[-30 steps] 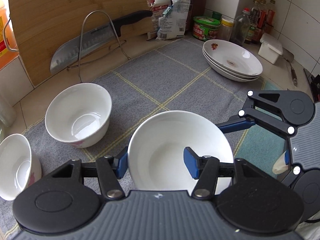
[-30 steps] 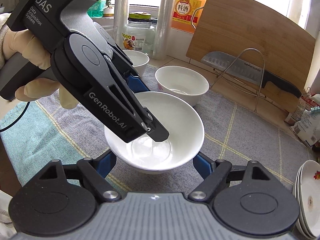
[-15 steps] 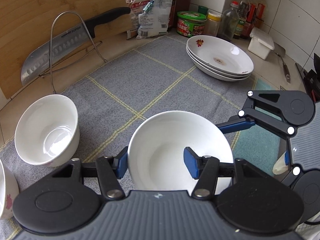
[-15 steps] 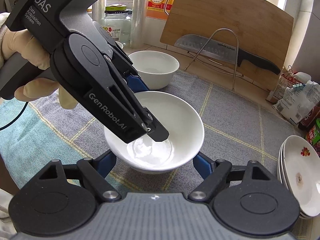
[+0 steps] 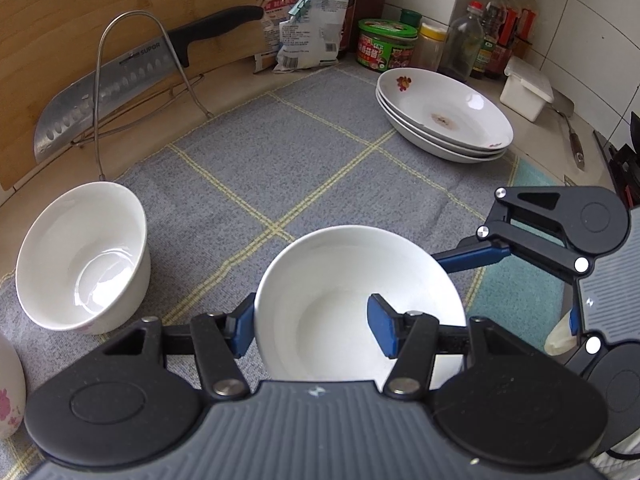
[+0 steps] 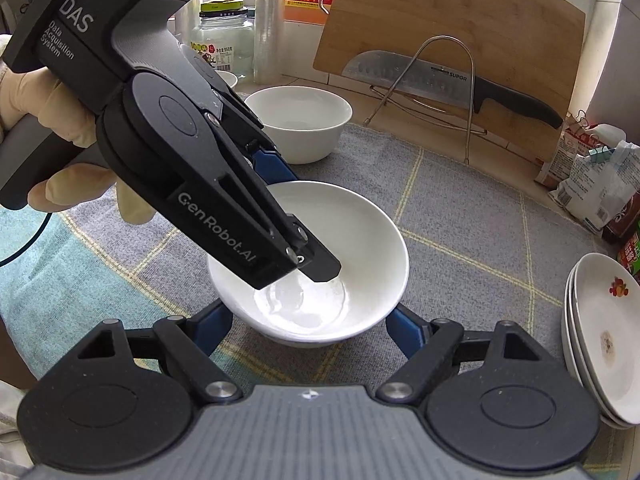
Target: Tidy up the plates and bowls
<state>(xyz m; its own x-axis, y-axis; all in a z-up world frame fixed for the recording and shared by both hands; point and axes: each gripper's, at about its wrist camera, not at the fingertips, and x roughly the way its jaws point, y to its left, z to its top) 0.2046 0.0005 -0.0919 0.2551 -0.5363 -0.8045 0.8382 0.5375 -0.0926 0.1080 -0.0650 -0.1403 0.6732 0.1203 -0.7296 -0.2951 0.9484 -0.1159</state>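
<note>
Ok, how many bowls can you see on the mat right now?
3. One bowl sits between both grippers' fingers, a deeper bowl stands to its left, and a flowered bowl is cut off at the left wrist view's edge. More may be hidden.

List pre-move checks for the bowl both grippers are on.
1. Left gripper pinching the held bowl at its rim, one finger inside, one outside: ok.
2. Right gripper fingers against the held bowl's opposite sides: ok.
3. Held bowl clear of the mat: cannot tell.
4. Held bowl empty: ok.
5. Deep bowl upright and empty: ok.
6. Plate stack apart from both grippers: ok.
</note>
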